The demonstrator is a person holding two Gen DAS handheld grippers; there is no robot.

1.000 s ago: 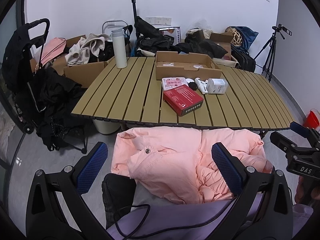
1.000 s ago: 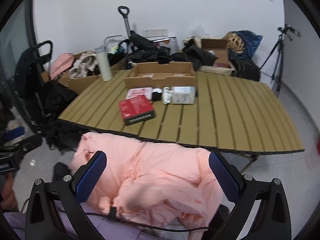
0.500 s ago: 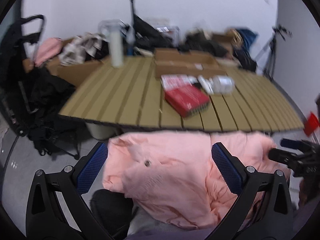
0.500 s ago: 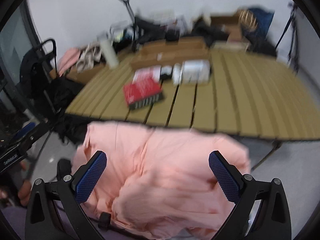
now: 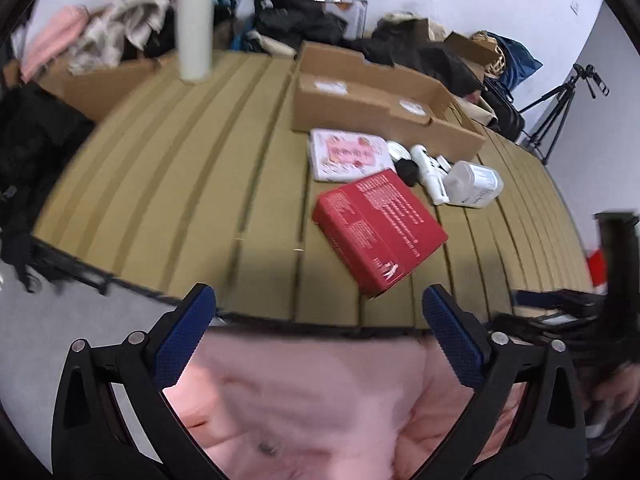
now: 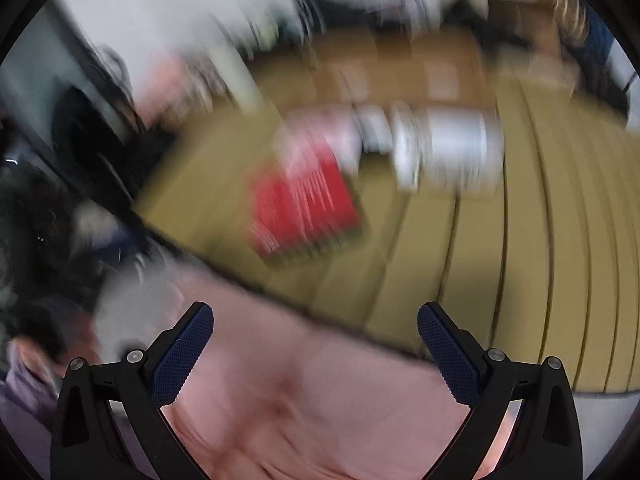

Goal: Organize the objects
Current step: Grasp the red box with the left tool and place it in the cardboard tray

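Note:
A red box (image 5: 378, 230) lies on the slatted table (image 5: 180, 184) near its front edge. Behind it lie a pink-printed white packet (image 5: 348, 154), a small black object (image 5: 407, 171), a white bottle (image 5: 430, 172) and a clear plastic jug (image 5: 474, 184), all in front of an open cardboard box (image 5: 376, 100). My left gripper (image 5: 316, 336) is open and empty over a pink jacket (image 5: 312, 400) just short of the table edge. My right gripper (image 6: 316, 344) is open and empty over the same jacket (image 6: 304, 400); its view is blurred, with the red box (image 6: 304, 212) ahead.
A tall white flask (image 5: 195, 24) stands at the table's far left. Clothes, bags and cardboard boxes crowd the back wall and left side. A tripod (image 5: 556, 108) stands at the right. The other gripper's dark frame (image 5: 560, 312) shows at the right of the left wrist view.
Both grippers have moved forward and up towards the table, so the red box and the other items loom larger. The jacket now sits lower in both views. Both stay open.

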